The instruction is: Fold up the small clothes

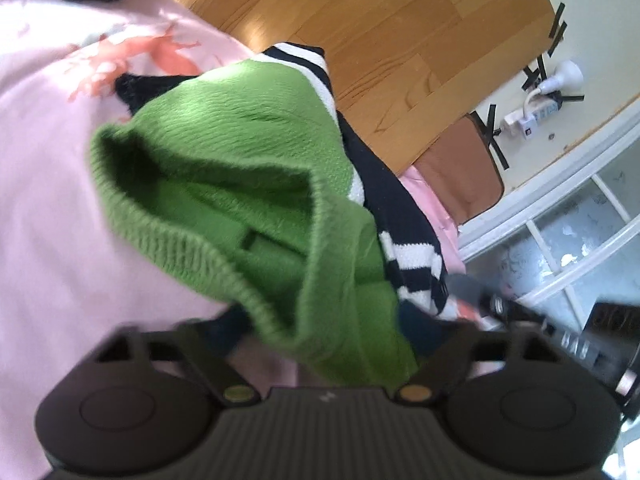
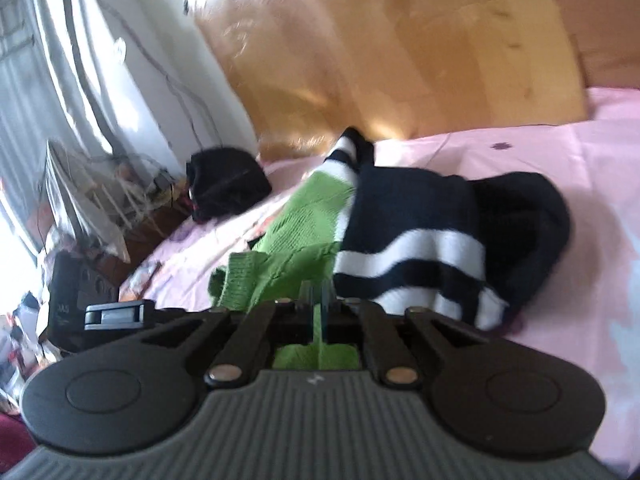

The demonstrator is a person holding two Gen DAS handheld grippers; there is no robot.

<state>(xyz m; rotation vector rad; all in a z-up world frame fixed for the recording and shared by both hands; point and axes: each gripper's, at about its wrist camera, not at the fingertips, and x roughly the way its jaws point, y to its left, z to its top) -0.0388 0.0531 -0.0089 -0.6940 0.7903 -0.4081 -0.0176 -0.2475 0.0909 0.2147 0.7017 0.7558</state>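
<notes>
Now: right tool (image 2: 319, 312) pinched tight on green sweater (image 2: 304, 216) hem, long axis running ahead; left tool (image 1: 320, 344) part-open, grip unclear.

- The left wrist camera looks forward and down from very near the green knit (image 1: 256, 184), with the pink bedsheet (image 1: 48, 200) at left and the wooden floor (image 1: 380, 40) beyond.
- The right wrist camera faces low across the bed toward the floor (image 2: 400, 48).
- Both views share the green knit (image 2: 296, 224), the striped garment (image 2: 412, 248) and the sheet (image 2: 560, 144).
</notes>
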